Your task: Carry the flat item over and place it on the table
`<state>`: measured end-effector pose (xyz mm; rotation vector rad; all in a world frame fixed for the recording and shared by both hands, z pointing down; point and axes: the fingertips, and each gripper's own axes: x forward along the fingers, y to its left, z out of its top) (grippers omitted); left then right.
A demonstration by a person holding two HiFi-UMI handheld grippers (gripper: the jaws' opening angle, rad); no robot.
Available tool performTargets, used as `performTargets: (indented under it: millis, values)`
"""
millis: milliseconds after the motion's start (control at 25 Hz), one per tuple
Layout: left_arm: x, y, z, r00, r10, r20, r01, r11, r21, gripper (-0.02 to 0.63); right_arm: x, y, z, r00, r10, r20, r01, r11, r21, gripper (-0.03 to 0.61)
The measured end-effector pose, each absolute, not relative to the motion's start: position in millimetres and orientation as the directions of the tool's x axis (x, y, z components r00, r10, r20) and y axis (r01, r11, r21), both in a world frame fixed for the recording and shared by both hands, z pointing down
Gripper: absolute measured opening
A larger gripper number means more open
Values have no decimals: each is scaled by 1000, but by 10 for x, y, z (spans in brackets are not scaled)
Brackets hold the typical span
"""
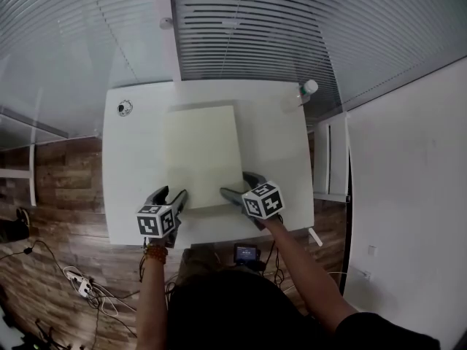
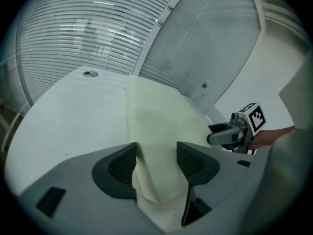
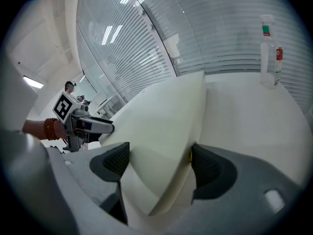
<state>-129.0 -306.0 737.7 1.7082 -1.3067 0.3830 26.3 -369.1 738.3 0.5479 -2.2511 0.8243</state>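
Note:
A pale cream flat sheet [image 1: 204, 152] lies on the white table [image 1: 135, 166], reaching from the middle to near the front edge. My left gripper [image 1: 169, 192] stands at the sheet's near left corner and my right gripper [image 1: 239, 183] at its near right corner. In the left gripper view the sheet [image 2: 156, 116] runs a corner between the wide-apart pads [image 2: 122, 168], and its tip looks bent. The right gripper view shows the sheet [image 3: 161, 116] the same way, its edge against the right pad [image 3: 208, 168]. Both grippers are open.
A clear bottle [image 1: 308, 87] with a white cap stands at the table's far right corner. A round cable grommet [image 1: 125, 107] sits at the far left. Glass walls with blinds lie beyond the table, and a white wall [image 1: 408, 195] to the right. Cables and a power strip [image 1: 76, 281] lie on the wood floor.

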Motion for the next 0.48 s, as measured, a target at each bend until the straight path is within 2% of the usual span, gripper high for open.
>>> performTargets:
  millis: [280, 480]
  values:
    - [-1303, -3055, 7352, 392, -595, 702, -879, -18, 476, 256, 253, -3696, 7351, -694, -155, 703, -568, 718, -403, 391]
    - [-1314, -3059, 7317, 316, -628, 711, -919, -16, 394, 256, 263, -3707, 7320, -676, -191, 711, -590, 718, -368, 393]
